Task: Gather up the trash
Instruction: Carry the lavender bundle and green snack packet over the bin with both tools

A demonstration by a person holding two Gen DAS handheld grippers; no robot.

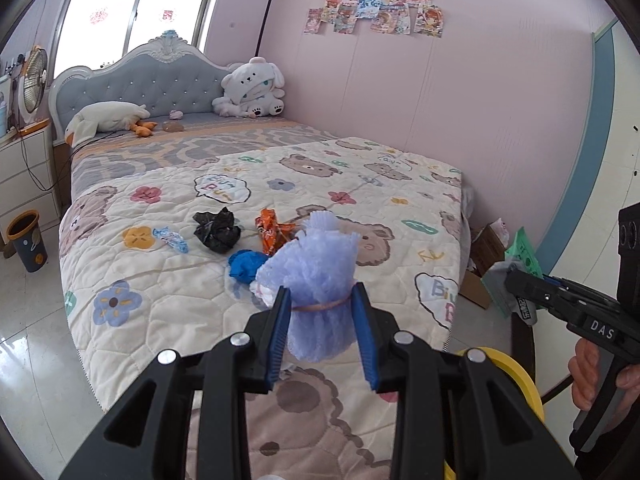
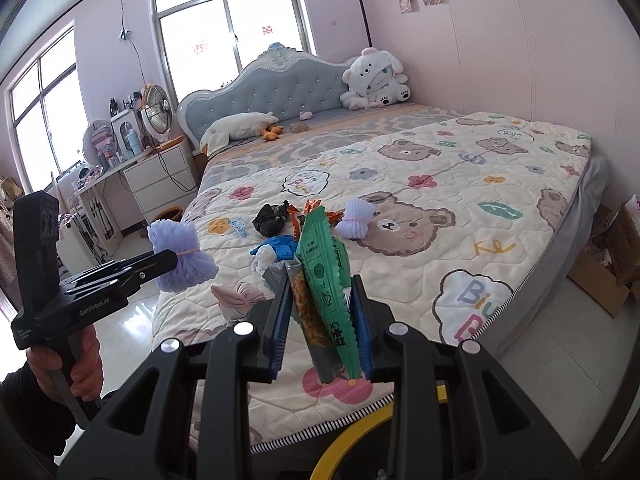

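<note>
L gripper [image 1: 322, 312] pinches 1 purple foam net [image 1: 316, 280]; R gripper [image 2: 322, 316] pinches 1 green wrapper [image 2: 326, 276].

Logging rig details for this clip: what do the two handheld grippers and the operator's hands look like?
Both the left gripper and right gripper are matte black plastic with ribbed blue finger pads, silver pivot bolts and pistol-style handles. The left body carries white lettering, the right a "DAS" label. The bare left hand emerges from a dark sleeve.
</note>
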